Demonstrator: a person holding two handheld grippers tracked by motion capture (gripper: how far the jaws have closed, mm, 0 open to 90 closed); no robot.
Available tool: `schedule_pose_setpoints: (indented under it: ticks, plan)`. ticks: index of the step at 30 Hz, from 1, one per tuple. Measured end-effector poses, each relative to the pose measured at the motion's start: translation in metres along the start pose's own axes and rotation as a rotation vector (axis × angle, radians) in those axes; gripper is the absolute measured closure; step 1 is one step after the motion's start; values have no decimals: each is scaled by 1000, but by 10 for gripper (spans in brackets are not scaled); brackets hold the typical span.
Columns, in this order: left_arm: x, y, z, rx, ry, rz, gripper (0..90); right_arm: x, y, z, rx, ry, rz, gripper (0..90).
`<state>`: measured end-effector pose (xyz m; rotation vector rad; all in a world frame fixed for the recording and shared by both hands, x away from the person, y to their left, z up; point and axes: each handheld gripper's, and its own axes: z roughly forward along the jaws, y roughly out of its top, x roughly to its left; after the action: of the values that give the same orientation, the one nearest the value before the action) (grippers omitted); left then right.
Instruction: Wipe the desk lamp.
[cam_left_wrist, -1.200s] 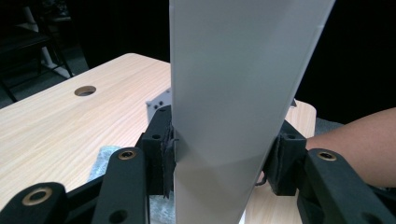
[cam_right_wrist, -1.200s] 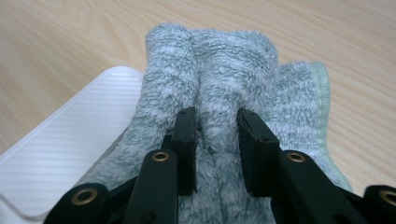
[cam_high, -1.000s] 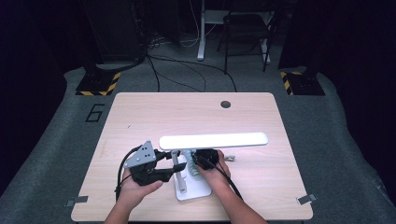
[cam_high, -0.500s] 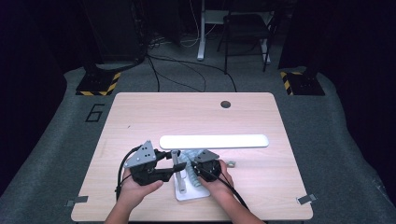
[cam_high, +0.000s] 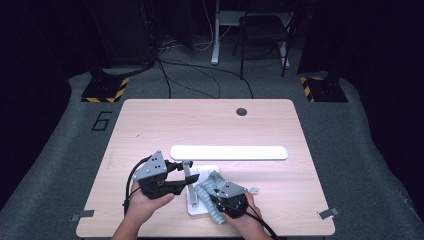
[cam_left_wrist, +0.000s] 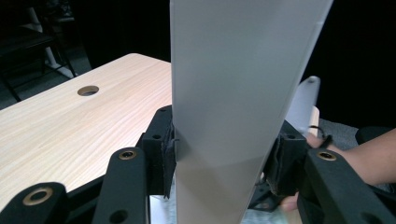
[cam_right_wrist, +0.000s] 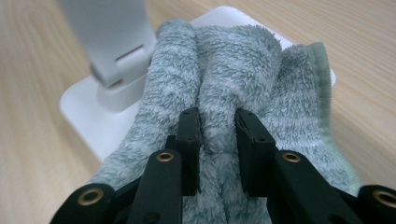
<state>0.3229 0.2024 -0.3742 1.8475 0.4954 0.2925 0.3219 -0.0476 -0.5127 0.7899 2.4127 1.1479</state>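
Observation:
A white desk lamp stands on the table, with a long flat head (cam_high: 230, 152), a narrow arm (cam_high: 187, 171) and a square base (cam_high: 192, 204). My left gripper (cam_high: 191, 178) is shut on the lamp arm (cam_left_wrist: 233, 93), its pads (cam_left_wrist: 169, 154) pressing both sides of it. My right gripper (cam_high: 214, 194) is shut on a fold of a fluffy grey-green cloth (cam_right_wrist: 233, 79), which lies over the lamp base (cam_right_wrist: 84, 109) beside the foot of the arm (cam_right_wrist: 114, 51). The same cloth (cam_high: 207, 186) shows bunched on the right part of the base in the high view.
The light wooden table (cam_high: 150, 130) has a round cable hole (cam_high: 241, 111) near its far edge. A chair (cam_high: 262, 30) and floor cables stand beyond the table. A hand (cam_left_wrist: 359, 158) holding the right gripper shows past the lamp arm.
My right gripper has slid with the cloth across the lamp base toward the table's near edge. The left gripper has kept its hold on the lamp arm.

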Motion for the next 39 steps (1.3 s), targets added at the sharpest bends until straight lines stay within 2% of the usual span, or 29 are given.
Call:
schedule_pose_setpoints:
  ticks: [3,4,6,7,10,13,15,16,18,20,23,28,35,38,39]
  plan:
    - [-1,0,0,3,6,1,529,-1,-6,-9,12,2,-2,725]
    - [0,0,-1,5,3,0,529,-3,-8,-11,10,-1,-10,725]
    - [0,0,0,1,1,-5,528,-5,-12,-15,14,-9,9,726]
    - [1,0,-1,-1,0,-6,528,-9,-13,-17,14,-18,-1,727]
    - [1,0,0,-5,-9,-11,526,-20,-19,-21,20,-32,73,732]
    - [2,0,0,-5,-10,-12,526,-33,-23,-18,50,-82,98,736]
    - [2,-1,0,-6,-11,-13,525,-39,-24,-17,52,-85,153,737]
    - [2,-1,0,-7,-13,-14,525,-42,-22,-16,47,-103,148,737]
    - [3,-1,-1,-4,-21,-10,524,-43,-18,-16,45,-106,164,736]
    - [3,-1,-1,-6,-23,-11,524,-44,-13,-17,14,-113,167,736]
    - [3,-1,-1,-9,-31,-18,523,-41,-4,-16,-20,-97,167,736]
    - [2,-1,-1,-6,-42,-18,522,-32,14,-5,-52,-28,158,733]
    - [2,-1,-1,-5,-49,-15,522,-22,35,15,-66,2,96,731]
    - [2,-1,-1,-8,-46,-13,523,-21,43,25,-68,27,101,729]
    - [2,-1,-1,-7,-47,-13,523,-20,46,30,-70,50,103,726]
